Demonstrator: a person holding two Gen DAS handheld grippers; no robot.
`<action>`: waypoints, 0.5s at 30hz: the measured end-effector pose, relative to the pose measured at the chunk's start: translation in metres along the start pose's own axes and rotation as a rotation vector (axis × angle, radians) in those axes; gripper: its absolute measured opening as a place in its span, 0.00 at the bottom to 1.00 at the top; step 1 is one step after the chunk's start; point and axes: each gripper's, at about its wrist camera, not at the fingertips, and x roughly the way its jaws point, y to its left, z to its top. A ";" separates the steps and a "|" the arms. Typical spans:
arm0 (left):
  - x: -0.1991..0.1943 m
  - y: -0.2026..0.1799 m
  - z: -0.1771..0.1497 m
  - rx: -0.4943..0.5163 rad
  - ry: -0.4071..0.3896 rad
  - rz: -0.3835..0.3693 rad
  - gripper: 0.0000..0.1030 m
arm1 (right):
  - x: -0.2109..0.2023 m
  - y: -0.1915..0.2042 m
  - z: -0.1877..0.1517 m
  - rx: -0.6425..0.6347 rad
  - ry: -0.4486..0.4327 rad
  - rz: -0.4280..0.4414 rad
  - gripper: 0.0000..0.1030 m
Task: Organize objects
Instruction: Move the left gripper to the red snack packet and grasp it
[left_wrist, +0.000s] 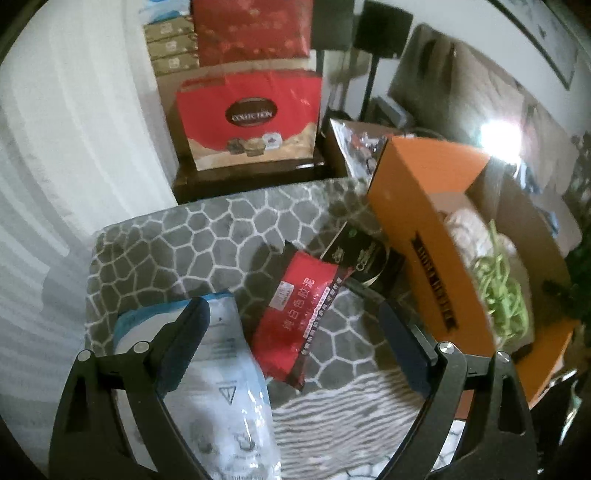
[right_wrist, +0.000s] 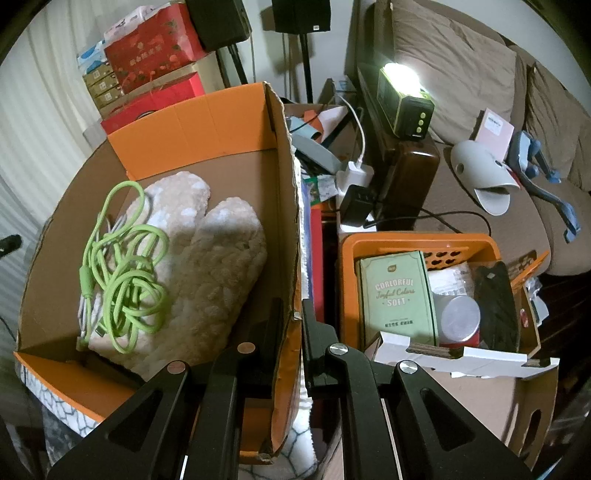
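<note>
In the left wrist view my left gripper (left_wrist: 291, 314) is open above a grey patterned blanket (left_wrist: 192, 236). A red packet (left_wrist: 299, 314) lies between its fingers, below them. A white-blue pouch (left_wrist: 225, 373) lies under the left finger. A black tin (left_wrist: 365, 258) sits beside the orange cardboard box (left_wrist: 417, 206). In the right wrist view my right gripper (right_wrist: 293, 306) is shut on the right wall of the orange box (right_wrist: 288, 206). Inside the box lie a fluffy beige mitt (right_wrist: 210, 266) and a green cable (right_wrist: 122, 266).
An orange basket (right_wrist: 421, 243) with a green book (right_wrist: 399, 295), a jar and dark items stands right of the box. Red gift boxes (left_wrist: 251, 118) are stacked behind the blanket. A lit lamp (right_wrist: 406, 99), chargers and a sofa with cushions lie at the back right.
</note>
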 end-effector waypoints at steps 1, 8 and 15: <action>0.005 -0.002 -0.001 0.010 0.007 -0.002 0.89 | 0.000 0.000 0.001 0.000 -0.001 0.000 0.08; 0.036 -0.009 0.001 0.044 0.055 0.015 0.88 | 0.000 0.000 0.001 -0.001 0.000 -0.001 0.08; 0.054 -0.011 0.002 0.071 0.094 0.037 0.79 | 0.000 0.000 0.001 0.000 0.001 -0.001 0.07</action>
